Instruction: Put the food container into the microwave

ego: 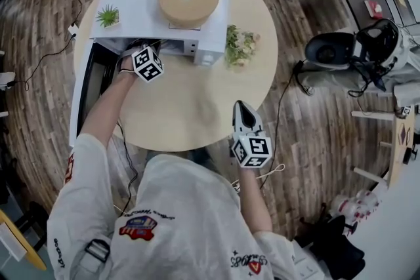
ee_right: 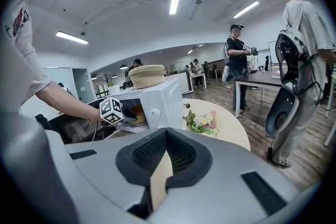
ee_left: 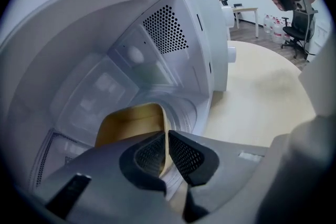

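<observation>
I'm pinching food container [ee_left: 131,122] rim with my left gripper [ee_left: 167,136] fingers, inside microwave [ee_left: 173,34], my right gripper [ee_right: 167,134] fingers sitting clenched, empty.

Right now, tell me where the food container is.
In the left gripper view the food container is inside the microwave cavity, its rim pinched by the left gripper; the microwave stands at the far left of the table in the head view.
</observation>
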A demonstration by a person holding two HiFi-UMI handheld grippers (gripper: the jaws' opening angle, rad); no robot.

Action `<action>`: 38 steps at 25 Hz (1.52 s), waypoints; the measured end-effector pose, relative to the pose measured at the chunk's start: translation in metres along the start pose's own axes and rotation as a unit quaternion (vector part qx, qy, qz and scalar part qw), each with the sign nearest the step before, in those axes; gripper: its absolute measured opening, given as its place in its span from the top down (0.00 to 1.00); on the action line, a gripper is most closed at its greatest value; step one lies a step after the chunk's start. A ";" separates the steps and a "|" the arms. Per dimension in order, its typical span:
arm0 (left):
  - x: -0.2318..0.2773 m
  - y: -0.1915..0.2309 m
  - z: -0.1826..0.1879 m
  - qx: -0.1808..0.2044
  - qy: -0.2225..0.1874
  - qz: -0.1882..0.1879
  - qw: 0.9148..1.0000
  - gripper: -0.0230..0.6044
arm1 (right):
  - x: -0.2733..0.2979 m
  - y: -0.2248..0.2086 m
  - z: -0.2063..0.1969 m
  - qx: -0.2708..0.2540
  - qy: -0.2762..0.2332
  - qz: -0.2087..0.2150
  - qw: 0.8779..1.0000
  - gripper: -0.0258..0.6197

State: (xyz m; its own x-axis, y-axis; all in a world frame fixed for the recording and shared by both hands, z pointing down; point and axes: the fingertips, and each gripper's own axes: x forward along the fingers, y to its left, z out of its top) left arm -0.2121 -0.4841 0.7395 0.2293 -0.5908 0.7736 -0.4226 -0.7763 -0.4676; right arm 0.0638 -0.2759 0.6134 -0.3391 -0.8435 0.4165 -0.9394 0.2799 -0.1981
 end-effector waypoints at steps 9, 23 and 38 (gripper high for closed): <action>-0.001 0.003 0.006 0.002 -0.004 0.005 1.000 0.93 | -0.009 0.001 0.000 0.002 -0.002 -0.006 1.000 0.96; -0.002 0.004 0.004 -0.003 -0.005 0.019 1.000 0.91 | -0.014 -0.004 -0.002 -0.006 -0.001 -0.009 1.000 0.96; -0.041 0.006 0.010 -0.051 -0.041 0.045 0.997 0.89 | -0.014 0.007 0.006 -0.014 -0.006 0.016 1.000 0.96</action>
State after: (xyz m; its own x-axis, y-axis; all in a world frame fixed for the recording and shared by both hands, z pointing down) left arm -0.2154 -0.4662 0.7009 0.2553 -0.6768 0.6905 -0.5303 -0.6952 -0.4854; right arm 0.0617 -0.2647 0.6012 -0.3687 -0.8395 0.3991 -0.9291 0.3192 -0.1869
